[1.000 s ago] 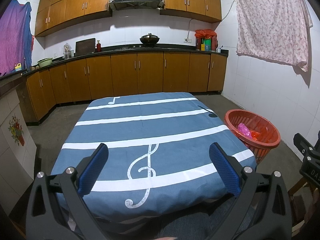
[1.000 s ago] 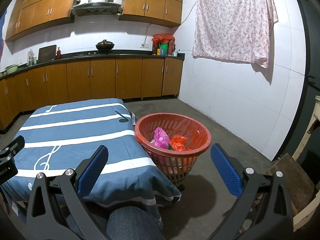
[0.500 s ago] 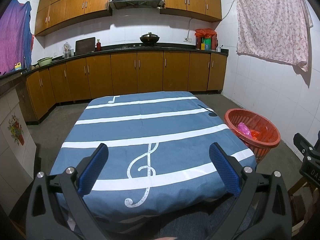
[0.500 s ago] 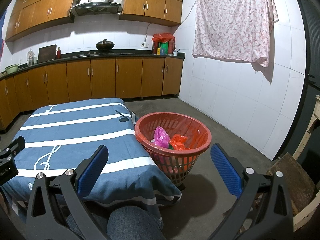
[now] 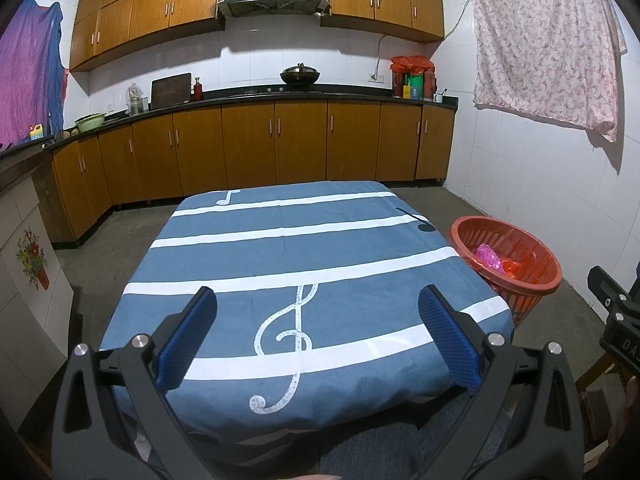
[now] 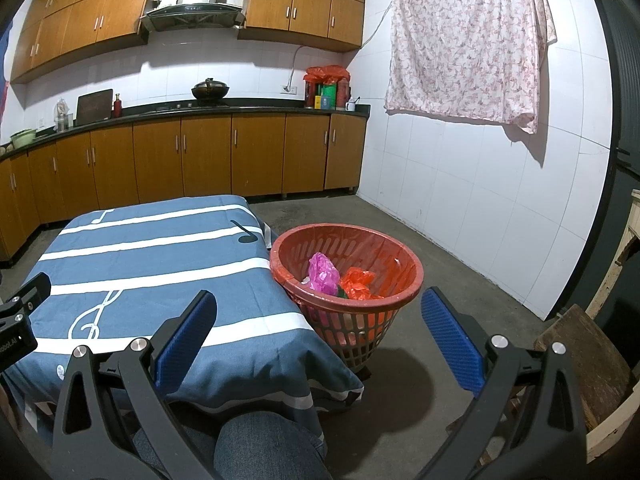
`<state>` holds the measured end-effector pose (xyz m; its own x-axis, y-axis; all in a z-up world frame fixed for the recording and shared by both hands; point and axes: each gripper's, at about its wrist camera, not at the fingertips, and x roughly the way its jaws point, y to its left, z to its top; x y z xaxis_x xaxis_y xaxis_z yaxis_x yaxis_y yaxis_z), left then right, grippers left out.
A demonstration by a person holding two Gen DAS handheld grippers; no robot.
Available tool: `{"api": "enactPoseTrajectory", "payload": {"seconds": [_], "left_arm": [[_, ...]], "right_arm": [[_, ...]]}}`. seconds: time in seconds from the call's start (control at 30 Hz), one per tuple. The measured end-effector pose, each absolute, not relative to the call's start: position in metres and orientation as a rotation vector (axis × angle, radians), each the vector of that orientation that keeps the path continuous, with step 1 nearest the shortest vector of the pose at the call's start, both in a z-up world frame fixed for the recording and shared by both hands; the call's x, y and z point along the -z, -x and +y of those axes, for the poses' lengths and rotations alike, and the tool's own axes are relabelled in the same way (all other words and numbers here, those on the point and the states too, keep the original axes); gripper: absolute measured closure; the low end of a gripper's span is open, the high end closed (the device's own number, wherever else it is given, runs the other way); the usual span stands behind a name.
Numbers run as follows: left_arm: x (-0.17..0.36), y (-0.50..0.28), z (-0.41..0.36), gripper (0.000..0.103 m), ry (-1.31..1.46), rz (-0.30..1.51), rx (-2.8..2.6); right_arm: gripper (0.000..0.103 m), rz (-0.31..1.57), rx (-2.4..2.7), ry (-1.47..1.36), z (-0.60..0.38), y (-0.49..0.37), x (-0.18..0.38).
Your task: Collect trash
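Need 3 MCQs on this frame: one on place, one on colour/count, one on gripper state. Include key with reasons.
1. Where does the red basket stand?
A. On the floor at the table's right side
B. On top of the tablecloth
C. On the kitchen counter

2. What colour is the tablecloth?
A. Blue with white stripes and music notes
B. Plain green
C. Red checks

3. What state is the right gripper in?
A. Shut on a pink bag
B. Open, holding nothing
C. Shut on the basket rim

Key: 1 A, its base sits on the concrete beside the table edge; 2 A, a white treble clef shows on blue; 3 B, the blue pads stand wide apart with nothing between; the left gripper is likewise open.
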<state>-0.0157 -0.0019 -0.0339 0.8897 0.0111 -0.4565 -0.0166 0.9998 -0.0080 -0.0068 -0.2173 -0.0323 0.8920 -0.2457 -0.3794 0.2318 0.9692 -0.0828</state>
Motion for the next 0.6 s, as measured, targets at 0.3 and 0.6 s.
{"api": "enactPoseTrajectory", "payload": {"seconds": [0.3,0.6], "left_arm": [[0.0341,0.0154,0.0006,0.004,0.015,0.479,-0.015],[0.0337,0.014,0.0026,0.004,0.015,0.485,-0.015]], "right_arm": [[0.002,0.399,0.247,0.035,-0.218,0.0068,0.0316],[0.002,0.399,0.248,0.035,-0.2186,0.0069,0.0309]]}}
